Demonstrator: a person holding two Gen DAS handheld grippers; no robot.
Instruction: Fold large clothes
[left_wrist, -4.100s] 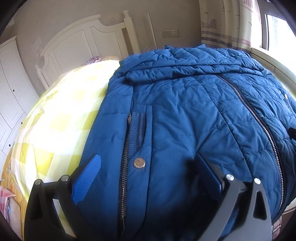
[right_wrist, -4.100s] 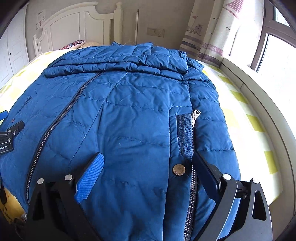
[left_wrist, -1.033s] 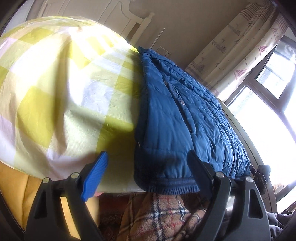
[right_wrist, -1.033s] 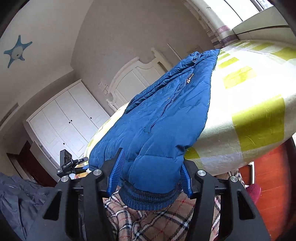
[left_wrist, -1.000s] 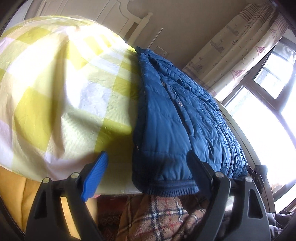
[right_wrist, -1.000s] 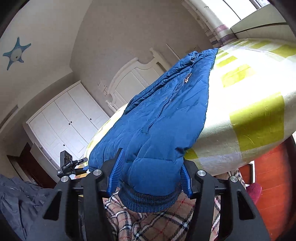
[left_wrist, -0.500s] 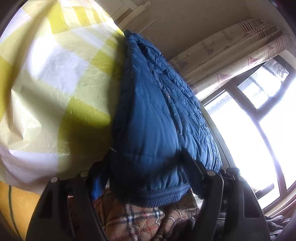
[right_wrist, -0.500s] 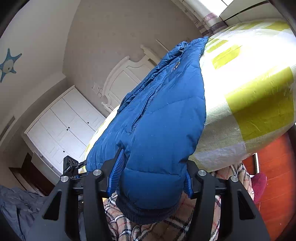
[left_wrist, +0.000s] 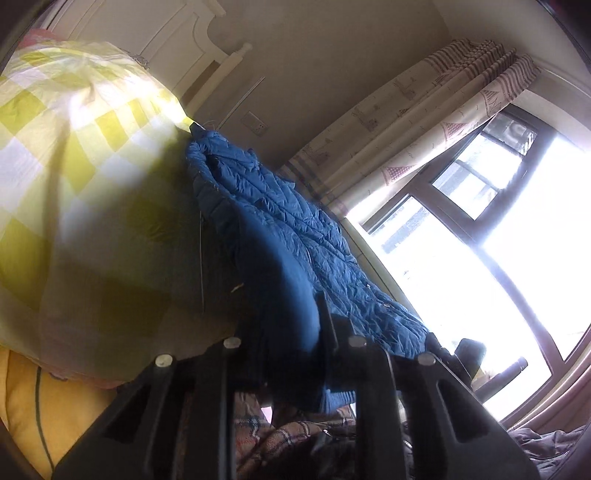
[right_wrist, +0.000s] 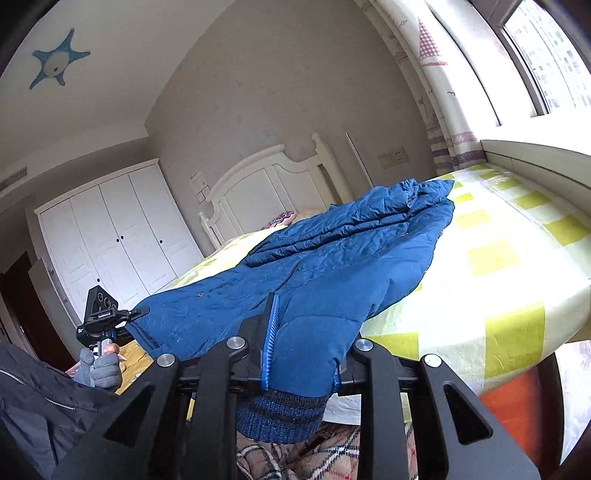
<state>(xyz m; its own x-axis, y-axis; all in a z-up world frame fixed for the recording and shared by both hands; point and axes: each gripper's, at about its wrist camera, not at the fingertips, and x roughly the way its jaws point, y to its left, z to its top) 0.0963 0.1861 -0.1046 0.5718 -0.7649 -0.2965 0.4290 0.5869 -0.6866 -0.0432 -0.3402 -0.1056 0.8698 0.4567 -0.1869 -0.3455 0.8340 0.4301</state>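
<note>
Left tool (left_wrist: 286, 332): clenched on the hem corner of the jacket (left_wrist: 295, 236); my jaws have just been closing, with the padded fabric bunched between them.
Right tool (right_wrist: 301, 345): clenched on the other hem corner; my jaws have just been closing, and the blue pad at 9 o'clock presses into the fabric.
Jacket: blue and quilted, lying on the bed (right_wrist: 509, 258) with its near hem raised off the edge in my two tools; the far end rests toward 12 o'clock, near the headboard (right_wrist: 266, 184).
Knit hem band (right_wrist: 280, 417): hangs below my right tool at 6 o'clock.
Bed: yellow-and-white checked cover, bare at 3 o'clock of the jacket in the right view.
My left hand (right_wrist: 101, 369): grey glove, at 9 o'clock in the right view, gripping a tool handle.
</note>
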